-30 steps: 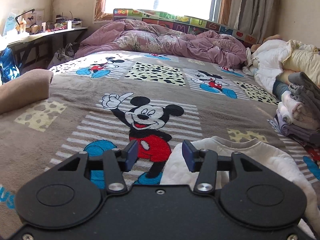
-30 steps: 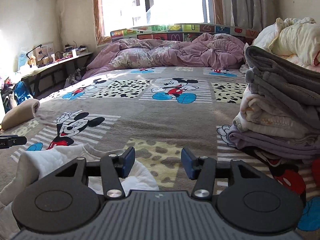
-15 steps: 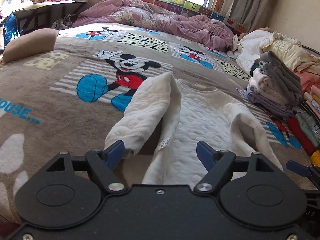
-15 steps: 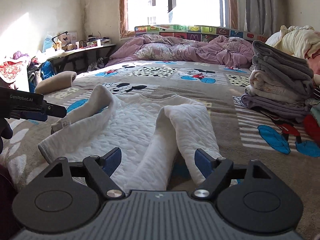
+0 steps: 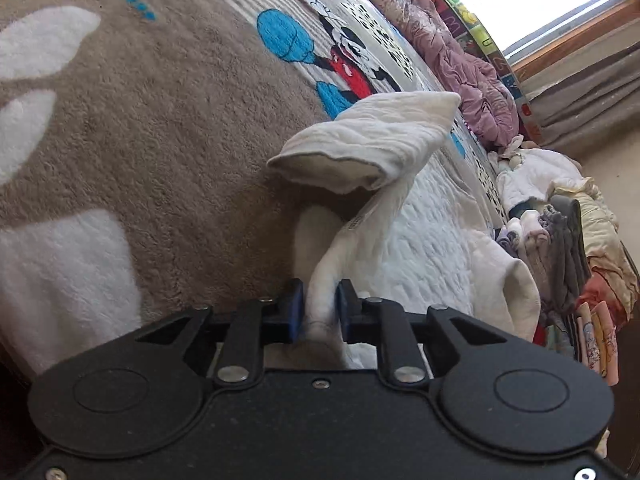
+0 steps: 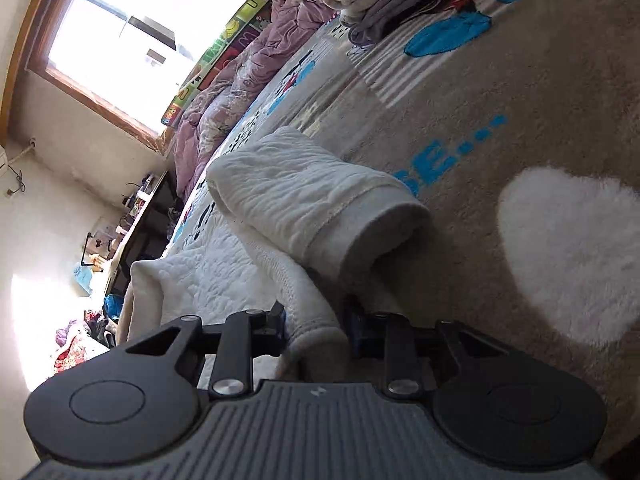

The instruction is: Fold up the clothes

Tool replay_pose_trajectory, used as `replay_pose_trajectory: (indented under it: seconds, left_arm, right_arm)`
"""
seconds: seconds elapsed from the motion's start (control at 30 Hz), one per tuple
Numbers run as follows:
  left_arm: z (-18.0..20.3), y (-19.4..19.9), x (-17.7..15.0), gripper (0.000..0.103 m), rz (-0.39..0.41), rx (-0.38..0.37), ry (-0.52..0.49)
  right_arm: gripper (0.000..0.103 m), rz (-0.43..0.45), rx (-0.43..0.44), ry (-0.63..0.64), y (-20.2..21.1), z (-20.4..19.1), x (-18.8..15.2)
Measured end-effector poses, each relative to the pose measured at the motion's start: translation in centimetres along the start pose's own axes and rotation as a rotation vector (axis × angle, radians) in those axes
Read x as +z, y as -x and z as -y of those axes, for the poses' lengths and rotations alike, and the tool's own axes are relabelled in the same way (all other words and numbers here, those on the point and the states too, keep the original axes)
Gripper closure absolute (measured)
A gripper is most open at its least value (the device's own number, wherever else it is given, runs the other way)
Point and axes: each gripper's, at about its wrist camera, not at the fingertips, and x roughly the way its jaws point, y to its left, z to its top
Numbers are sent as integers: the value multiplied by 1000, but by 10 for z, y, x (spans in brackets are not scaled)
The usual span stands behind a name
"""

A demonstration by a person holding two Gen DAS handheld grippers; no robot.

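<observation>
Both grippers, left gripper and right gripper, closing on the hem of the white quilted sweatshirt; sleeves already folded ahead, body fold remains.

Blue letters on the brown blanket: left wrist view, upper left, only "SE..." shows, cut off by the frame edge; right wrist view, centre right, "SE..." again, tilted and partly hidden by a white sleeve. Headboard panel w/ coloured letter tiles: "M", "U", "Z" just legible, rest too blurred. Care tag on the white top: print too small to read.
</observation>
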Motion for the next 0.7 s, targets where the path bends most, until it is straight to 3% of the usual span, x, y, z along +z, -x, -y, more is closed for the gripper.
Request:
replay_pose_trajectory:
  seconds: [0.03, 0.07, 0.13, 0.3, 0.43, 0.5, 0.53, 0.6, 0.63, 0.67, 0.7]
  left_arm:
    - [-2, 6, 4, 45, 19, -34, 26]
    - [-5, 13, 8, 39, 55, -63, 51]
    - [-11, 19, 16, 39, 89, -128, 109]
    - [-28, 4, 20, 38, 72, -217, 271]
    - [-41, -5, 22, 38, 103, -305, 403]
    - [-42, -8, 28, 38, 120, -306, 420]
    - [-41, -10, 32, 40, 129, -301, 422]
    - [-38, -13, 42, 60, 154, -283, 402]
    - [-35, -14, 49, 80, 169, -269, 375]
    - [-32, -15, 54, 91, 183, -258, 342]
    - [-27, -15, 60, 95, 202, -242, 291]
  right_arm:
    - [53, 14, 34, -29, 5, 0, 0]
    - [37, 34, 71, -73, 11, 2, 0]
    - [21, 74, 102, -142, 16, 10, 6]
    - [20, 92, 142, -350, 7, 39, 16]
    - [20, 104, 153, -404, -7, 42, 21]
    - [25, 108, 125, -411, -16, 40, 24]
    - [33, 110, 111, -404, -20, 40, 27]
    - [52, 115, 88, -373, -30, 37, 33]
    - [68, 113, 76, -359, -35, 37, 36]
    - [79, 114, 62, -346, -39, 38, 41]
    - [83, 125, 51, -335, -40, 39, 46]
